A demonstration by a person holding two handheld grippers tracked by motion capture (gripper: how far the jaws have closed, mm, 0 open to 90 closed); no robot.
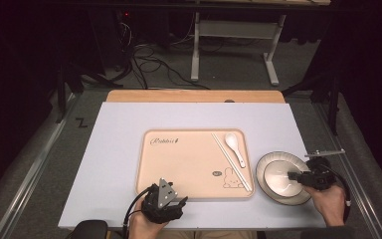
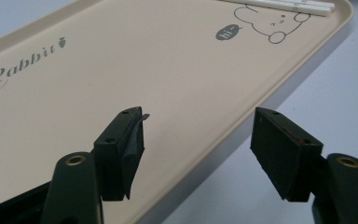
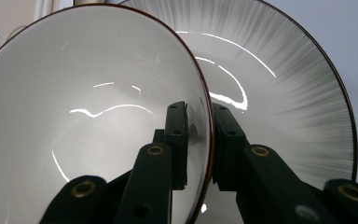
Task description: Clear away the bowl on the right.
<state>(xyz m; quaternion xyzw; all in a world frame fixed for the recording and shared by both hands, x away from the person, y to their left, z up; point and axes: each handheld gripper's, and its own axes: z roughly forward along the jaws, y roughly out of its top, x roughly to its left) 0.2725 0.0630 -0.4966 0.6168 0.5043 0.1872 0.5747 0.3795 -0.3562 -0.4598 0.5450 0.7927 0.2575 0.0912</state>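
Note:
A white bowl sits in a grey streaked plate at the table's right. My right gripper reaches in from the right, and its jaws straddle the bowl's dark rim, one inside and one outside. The right gripper stands almost closed, with a slim gap at the inner pad; the plate lies behind. My left gripper is open and empty at the front edge of a beige rabbit tray. In its own view the left gripper spans the tray's near rim.
White chopsticks and a white spoon lie on the tray's right side; the chopsticks' ends show beside the printed rabbit. A pale mat covers the table, with open mat left of the tray.

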